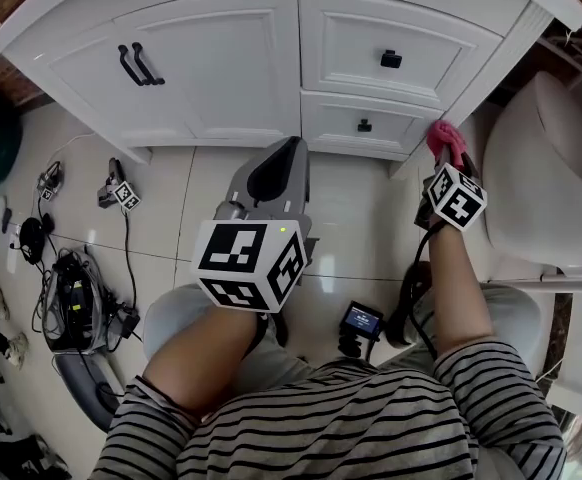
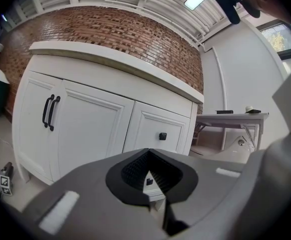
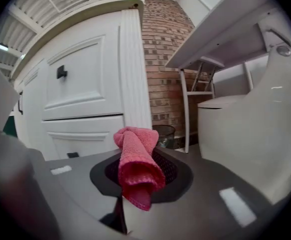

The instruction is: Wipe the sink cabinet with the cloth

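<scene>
**Cloth in hand at the cabinet's right corner; wiping progress not verifiable**

Head view: The sink cabinet (image 1: pixel 231 68) stands ahead, with two doors on the left and two drawer fronts on the right. The right gripper (image 1: pixel 447 163) is low at the cabinet's right corner post, with the pink cloth (image 1: pixel 444 140) bunched at its tip. The cloth is at or just beside the post, but contact cannot be confirmed. The left gripper (image 1: pixel 289 150) hangs in front of the drawers, apart from them. A toilet (image 1: pixel 546 168) sits to the right.

Left gripper view: The jaws are closed together with nothing between them. This tool is idle and pointing at the drawer fronts.

Right gripper view: The jaws are clamped on the cloth, which is rolled and stands up out of the pads. The corner post and lower drawer lie just beyond it.

Assessment: The cloth has been collected and brought to the work. The white panels show no streaks or damp marks, so the wiped area cannot be judged. On this evidence, the doors, drawer fronts and top edge should be treated as outstanding.
</scene>
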A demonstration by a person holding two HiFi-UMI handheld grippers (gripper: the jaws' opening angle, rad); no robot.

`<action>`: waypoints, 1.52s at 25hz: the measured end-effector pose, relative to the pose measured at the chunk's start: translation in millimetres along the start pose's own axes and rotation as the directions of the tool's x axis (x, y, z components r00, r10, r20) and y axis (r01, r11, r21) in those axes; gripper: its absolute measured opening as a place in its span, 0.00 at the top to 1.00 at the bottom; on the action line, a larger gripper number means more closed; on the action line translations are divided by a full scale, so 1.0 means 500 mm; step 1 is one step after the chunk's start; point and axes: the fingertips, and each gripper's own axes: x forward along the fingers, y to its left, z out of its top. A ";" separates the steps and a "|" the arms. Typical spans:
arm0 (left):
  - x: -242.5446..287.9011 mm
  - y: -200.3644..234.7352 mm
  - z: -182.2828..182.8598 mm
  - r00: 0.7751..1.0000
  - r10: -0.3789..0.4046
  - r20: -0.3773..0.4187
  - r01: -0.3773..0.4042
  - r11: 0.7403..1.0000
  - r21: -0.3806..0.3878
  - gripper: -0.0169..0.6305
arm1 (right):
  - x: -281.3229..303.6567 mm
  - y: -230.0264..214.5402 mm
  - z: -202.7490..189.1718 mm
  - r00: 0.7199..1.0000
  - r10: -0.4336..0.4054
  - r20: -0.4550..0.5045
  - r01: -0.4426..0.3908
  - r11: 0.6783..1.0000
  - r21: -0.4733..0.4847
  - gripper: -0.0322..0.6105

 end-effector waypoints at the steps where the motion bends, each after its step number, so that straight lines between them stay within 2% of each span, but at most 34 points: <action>1: 0.000 0.000 0.001 1.000 -0.002 0.003 0.002 1.000 -0.009 0.98 | -0.008 0.045 -0.013 0.998 0.056 0.002 -0.056 0.998 -0.011 0.81; 3: 0.001 -0.001 0.004 1.000 -0.006 0.009 0.006 1.000 -0.024 0.98 | -0.019 0.181 -0.051 0.975 0.223 -0.010 -0.223 0.973 -0.053 0.81; 4: 0.001 -0.003 0.005 1.000 -0.008 0.011 0.008 1.000 -0.026 0.98 | -0.025 0.262 -0.073 0.948 0.318 -0.024 -0.319 0.945 -0.077 0.81; 6: 0.000 -0.004 0.005 1.000 -0.009 0.012 0.009 1.000 -0.020 0.98 | -0.034 0.418 -0.118 0.872 0.485 -0.064 -0.489 0.864 -0.121 0.81; 8: -0.002 0.001 0.005 1.000 -0.005 0.011 0.006 1.000 -0.024 0.98 | -0.029 0.532 -0.155 0.812 0.573 -0.109 -0.583 0.796 -0.161 0.81; 9: -0.003 0.005 0.006 1.000 -0.002 0.013 0.003 1.000 -0.028 0.98 | -0.017 0.564 -0.168 0.802 0.584 -0.126 -0.597 0.784 -0.169 0.81; 11: -0.004 0.014 0.009 1.000 0.007 0.020 -0.006 1.000 -0.029 0.98 | 0.021 0.581 -0.181 0.817 0.559 -0.145 -0.576 0.802 -0.157 0.81; 14: -0.005 0.020 0.012 1.000 0.012 0.027 -0.012 1.000 -0.013 0.98 | 0.072 0.530 -0.185 0.863 0.482 -0.154 -0.502 0.853 -0.141 0.81; 17: -0.002 0.021 0.007 1.000 0.007 0.021 -0.006 1.000 -0.019 0.98 | 0.098 0.430 -0.198 0.901 0.402 -0.166 -0.423 0.899 -0.118 0.81; 20: 0.006 0.011 -0.001 1.000 -0.005 0.015 0.005 1.000 -0.020 0.98 | 0.115 0.323 -0.211 0.926 0.332 -0.177 -0.358 0.923 -0.141 0.81; 23: 0.012 0.004 -0.001 1.000 -0.015 0.014 0.015 1.000 -0.015 0.98 | 0.130 0.185 -0.202 0.964 0.208 -0.165 -0.215 0.976 -0.028 0.81; 24: 0.013 0.002 -0.001 1.000 -0.015 0.013 0.016 1.000 -0.014 0.98 | 0.130 0.147 -0.196 0.969 0.182 -0.166 -0.186 0.982 -0.012 0.81; 27: 0.018 -0.001 -0.003 1.000 -0.010 0.009 0.010 1.000 0.011 0.98 | 0.111 0.061 -0.178 0.982 0.087 -0.166 -0.100 0.993 -0.067 0.81; 30: 0.031 -0.007 -0.011 1.000 -0.004 -0.003 0.004 0.999 0.050 0.98 | 0.077 -0.014 -0.127 0.987 0.002 -0.160 -0.006 1.000 -0.028 0.82; 33: 0.043 -0.018 -0.018 1.000 -0.005 -0.018 0.007 0.996 0.087 0.98 | 0.010 -0.020 -0.003 0.995 0.038 -0.092 -0.045 0.996 -0.073 0.81; 35: 0.043 -0.020 -0.018 1.000 0.004 -0.022 -0.001 0.994 0.113 0.98 | -0.052 0.008 0.094 0.994 0.100 -0.040 -0.104 0.990 -0.096 0.81; 37: 0.047 -0.014 -0.008 1.000 0.021 -0.012 -0.019 0.991 0.131 0.98 | -0.129 0.057 0.201 0.979 0.201 0.036 -0.197 0.975 -0.099 0.81; 38: 0.050 -0.011 0.002 1.000 0.031 -0.002 -0.030 0.990 0.139 0.98 | -0.172 0.085 0.253 0.963 0.257 0.086 -0.249 0.964 -0.093 0.81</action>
